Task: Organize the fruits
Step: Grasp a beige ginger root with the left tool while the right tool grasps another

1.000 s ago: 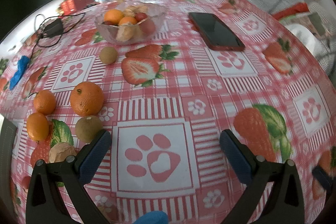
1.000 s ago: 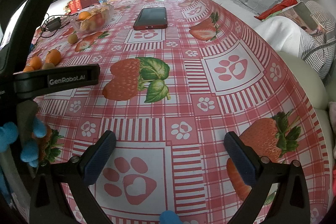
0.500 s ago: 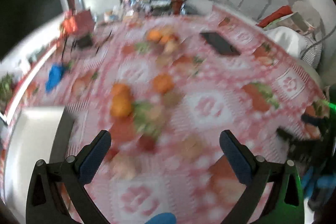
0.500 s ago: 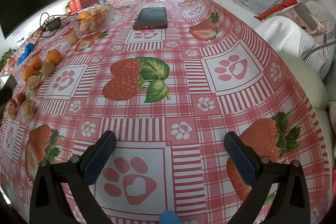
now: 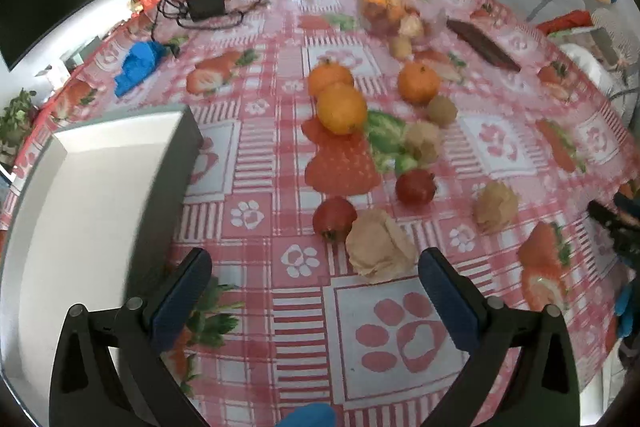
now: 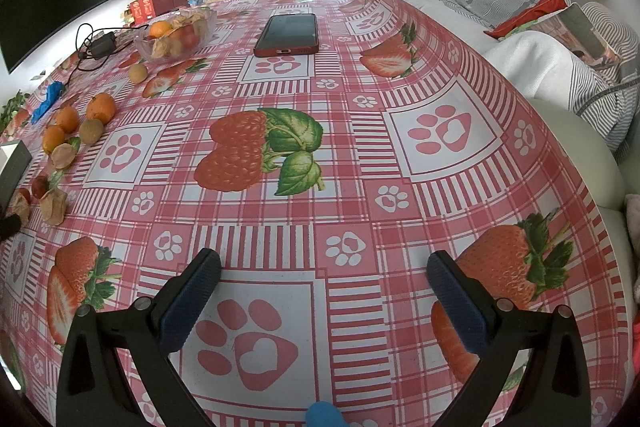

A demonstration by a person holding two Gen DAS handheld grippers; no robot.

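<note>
Loose fruit lies on the red checked tablecloth (image 5: pixel 272 155). In the left wrist view, a tan husked fruit (image 5: pixel 379 246) and a red fruit (image 5: pixel 334 218) lie just beyond my open, empty left gripper (image 5: pixel 314 279). Further off are another red fruit (image 5: pixel 415 185), two more husked fruits (image 5: pixel 495 206), three oranges (image 5: pixel 341 108) and a brown round fruit (image 5: pixel 442 110). A clear fruit bowl (image 5: pixel 394 11) stands at the back. My right gripper (image 6: pixel 323 281) is open and empty over bare cloth, with the fruit (image 6: pixel 100 107) and the bowl (image 6: pixel 176 35) far to its left.
A white box (image 5: pixel 92 195) stands at the left, close to my left gripper. A red phone (image 6: pixel 289 34) lies mid-table beyond the right gripper. A black charger with cables (image 5: pixel 205 5) and a blue cloth (image 5: pixel 138 64) lie at the far left. A sofa runs along the right edge.
My left gripper has pulled back and swung left: the fruit cluster now lies ahead of it and the white box is in view. The right gripper has not moved.
</note>
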